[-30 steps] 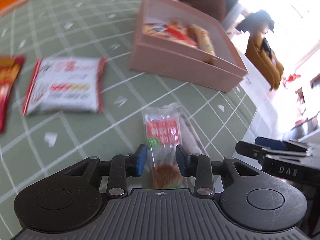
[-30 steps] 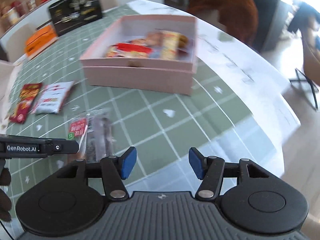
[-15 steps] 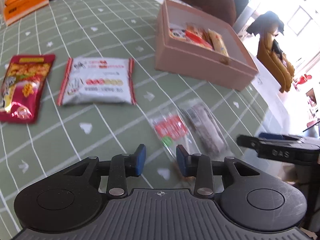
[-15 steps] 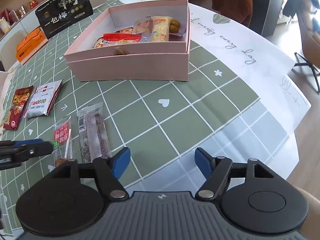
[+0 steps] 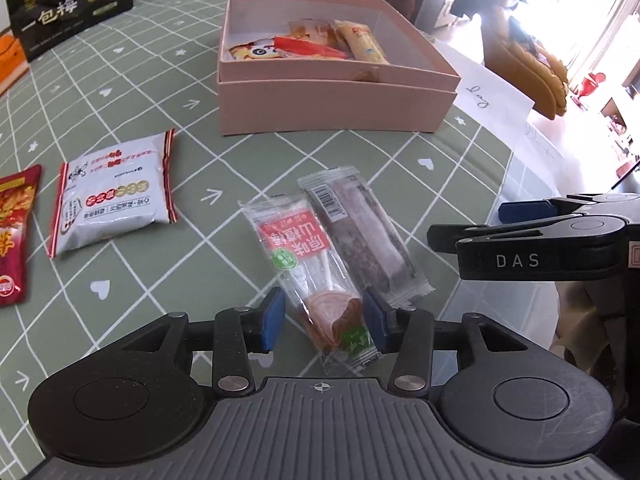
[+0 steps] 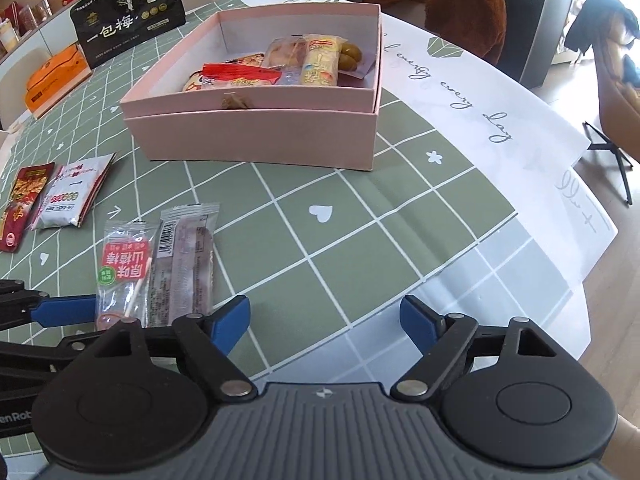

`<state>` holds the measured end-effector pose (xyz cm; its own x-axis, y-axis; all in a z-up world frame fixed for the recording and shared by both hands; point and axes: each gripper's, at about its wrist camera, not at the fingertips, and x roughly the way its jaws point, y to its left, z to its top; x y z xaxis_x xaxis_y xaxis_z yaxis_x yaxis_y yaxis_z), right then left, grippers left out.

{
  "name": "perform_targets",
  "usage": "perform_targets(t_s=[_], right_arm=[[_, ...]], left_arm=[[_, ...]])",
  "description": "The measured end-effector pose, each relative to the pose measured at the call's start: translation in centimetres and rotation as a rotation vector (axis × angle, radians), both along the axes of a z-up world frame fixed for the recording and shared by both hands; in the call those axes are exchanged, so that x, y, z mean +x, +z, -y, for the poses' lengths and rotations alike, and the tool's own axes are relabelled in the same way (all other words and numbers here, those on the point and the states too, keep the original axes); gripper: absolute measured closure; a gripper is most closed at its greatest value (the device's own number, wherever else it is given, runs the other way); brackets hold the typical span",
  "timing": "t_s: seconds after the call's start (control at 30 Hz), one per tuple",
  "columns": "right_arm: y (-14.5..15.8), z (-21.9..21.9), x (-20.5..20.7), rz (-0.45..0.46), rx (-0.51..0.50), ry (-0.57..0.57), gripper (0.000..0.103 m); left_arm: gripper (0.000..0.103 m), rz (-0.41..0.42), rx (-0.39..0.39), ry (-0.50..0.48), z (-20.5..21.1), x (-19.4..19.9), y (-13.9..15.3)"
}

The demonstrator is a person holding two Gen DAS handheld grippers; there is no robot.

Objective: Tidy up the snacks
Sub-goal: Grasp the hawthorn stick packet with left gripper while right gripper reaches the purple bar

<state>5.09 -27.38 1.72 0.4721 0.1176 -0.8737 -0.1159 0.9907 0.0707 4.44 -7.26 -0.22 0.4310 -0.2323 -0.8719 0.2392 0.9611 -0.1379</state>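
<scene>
A clear hawthorn lollipop packet with a red label lies on the green checked tablecloth, next to a dark snack bar. My left gripper is open, its blue pads on either side of the packet's near end. My right gripper is open and empty above the cloth, right of both snacks; the packet and the bar show at its left. A pink box holding several snacks stands beyond, also in the right wrist view.
A white snack pouch and a red pouch lie at the left. A black bag and an orange box stand far back. The table edge curves at the right, chairs beyond it.
My left gripper has come down and forward so its pads now flank the lollipop packet's near end. My right gripper has opened a little wider and barely moved.
</scene>
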Motion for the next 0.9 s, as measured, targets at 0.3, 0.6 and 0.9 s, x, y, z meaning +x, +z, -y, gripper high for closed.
perform_targets(t_s=[0.3,0.6,0.9], right_arm=[[-0.3,-0.4,0.0,0.014,-0.041,0.004,0.017],[-0.7,-0.7,-0.2,0.029,-0.039,0.003,0.005],[-0.9,-0.4,-1.0,0.046,-0.037,0.025,0.000]], left_arm=[[0.056,0.015,0.006,0.067,-3.0,-0.1,0.4],[0.053,0.053,0.033,0.003,-1.2,-0.1,0.1],[0.054,0.099,0.101,-0.076,-0.7,-1.2,-0.2]])
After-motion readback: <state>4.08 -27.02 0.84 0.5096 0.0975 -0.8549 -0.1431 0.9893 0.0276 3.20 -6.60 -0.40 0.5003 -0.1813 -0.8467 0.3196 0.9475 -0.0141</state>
